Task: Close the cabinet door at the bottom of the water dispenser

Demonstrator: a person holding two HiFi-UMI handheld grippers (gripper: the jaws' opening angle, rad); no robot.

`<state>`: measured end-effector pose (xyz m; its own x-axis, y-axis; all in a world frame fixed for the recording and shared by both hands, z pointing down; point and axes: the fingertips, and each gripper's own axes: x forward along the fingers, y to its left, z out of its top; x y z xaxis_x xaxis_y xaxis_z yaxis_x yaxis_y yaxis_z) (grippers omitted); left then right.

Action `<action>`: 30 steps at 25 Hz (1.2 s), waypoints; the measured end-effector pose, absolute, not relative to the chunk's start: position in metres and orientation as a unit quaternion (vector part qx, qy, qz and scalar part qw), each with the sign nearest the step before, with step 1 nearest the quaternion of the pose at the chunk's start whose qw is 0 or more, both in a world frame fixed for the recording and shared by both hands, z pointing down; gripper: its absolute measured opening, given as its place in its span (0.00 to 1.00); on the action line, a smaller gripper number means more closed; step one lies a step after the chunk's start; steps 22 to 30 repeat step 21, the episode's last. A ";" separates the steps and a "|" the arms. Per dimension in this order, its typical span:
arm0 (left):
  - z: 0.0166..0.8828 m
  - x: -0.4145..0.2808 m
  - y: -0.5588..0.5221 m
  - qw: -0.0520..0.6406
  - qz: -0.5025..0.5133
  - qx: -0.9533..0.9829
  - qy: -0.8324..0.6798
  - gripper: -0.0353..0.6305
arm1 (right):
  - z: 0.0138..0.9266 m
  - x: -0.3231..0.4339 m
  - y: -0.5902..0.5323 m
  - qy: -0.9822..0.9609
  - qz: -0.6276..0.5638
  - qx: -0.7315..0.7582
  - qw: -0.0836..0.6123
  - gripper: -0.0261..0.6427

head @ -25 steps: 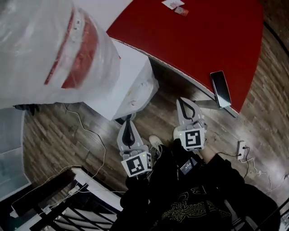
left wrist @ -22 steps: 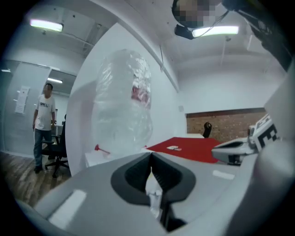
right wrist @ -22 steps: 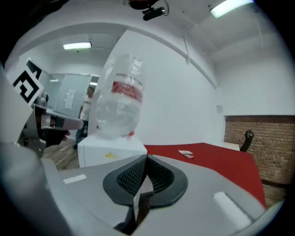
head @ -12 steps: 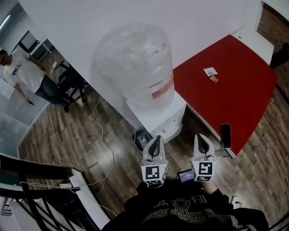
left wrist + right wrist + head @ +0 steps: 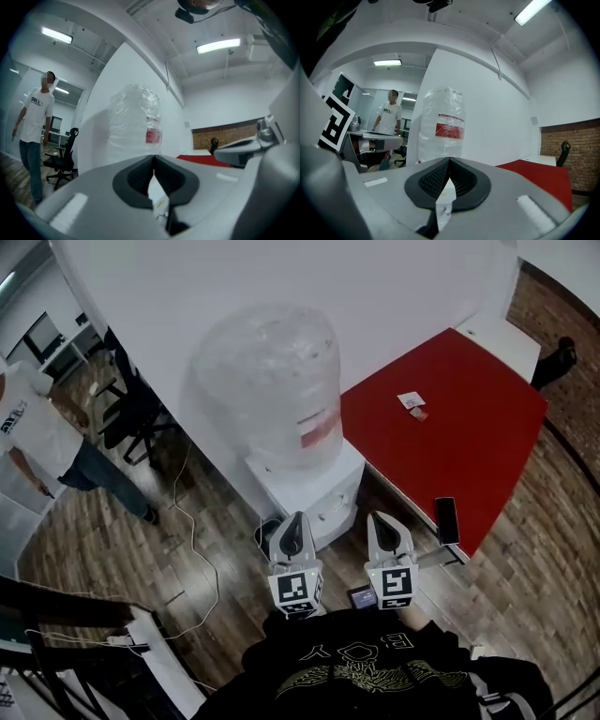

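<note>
The white water dispenser [image 5: 314, 486] stands against the wall, with a plastic-wrapped bottle [image 5: 269, 381] on top. Its lower cabinet door is hidden from this steep angle. My left gripper [image 5: 293, 519] and right gripper [image 5: 382, 518] are held level, side by side, just in front of the dispenser and touching nothing. Both are shut and empty. In the left gripper view the left gripper [image 5: 153, 157] has its pads meeting, and the bottle [image 5: 134, 125] shows ahead. The right gripper [image 5: 449, 160] shows the same, with the bottle [image 5: 444, 126] beyond it.
A red table [image 5: 450, 418] stands to the right, with a phone [image 5: 446, 519] near its edge. A small dark bin [image 5: 269, 533] sits left of the dispenser's base. A cable [image 5: 203, 554] trails over the wood floor. At far left are a person [image 5: 42, 442] and an office chair [image 5: 131, 413].
The head view has risen from close to the floor to standing height. Both grippers came up from the dispenser's base, still shut. The person at the left has walked on.
</note>
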<state>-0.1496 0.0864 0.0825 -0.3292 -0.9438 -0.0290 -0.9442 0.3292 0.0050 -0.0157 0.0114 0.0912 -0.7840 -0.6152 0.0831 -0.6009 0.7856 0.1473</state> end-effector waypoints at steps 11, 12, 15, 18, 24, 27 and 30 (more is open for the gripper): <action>0.079 -0.154 0.086 0.013 0.013 -0.580 0.814 0.06 | 0.092 -0.019 0.011 -0.942 -0.045 0.328 0.063 0.04; 0.080 -0.154 0.087 0.011 0.014 -0.580 0.814 0.06 | 0.092 -0.019 0.012 -0.942 -0.044 0.327 0.064 0.04; 0.080 -0.154 0.091 0.008 0.014 -0.579 0.815 0.06 | 0.093 -0.020 0.017 -0.943 -0.043 0.324 0.065 0.04; 0.079 -0.153 0.092 0.012 0.014 -0.580 0.815 0.06 | 0.091 -0.020 0.019 -0.943 -0.046 0.322 0.063 0.04; 0.078 -0.150 0.091 0.016 0.015 -0.581 0.813 0.06 | 0.090 -0.018 0.017 -0.943 -0.049 0.325 0.061 0.04; 0.078 -0.150 0.091 0.016 0.015 -0.581 0.813 0.06 | 0.090 -0.018 0.017 -0.943 -0.049 0.325 0.061 0.04; 0.078 -0.150 0.091 0.016 0.015 -0.581 0.813 0.06 | 0.090 -0.018 0.017 -0.943 -0.049 0.325 0.061 0.04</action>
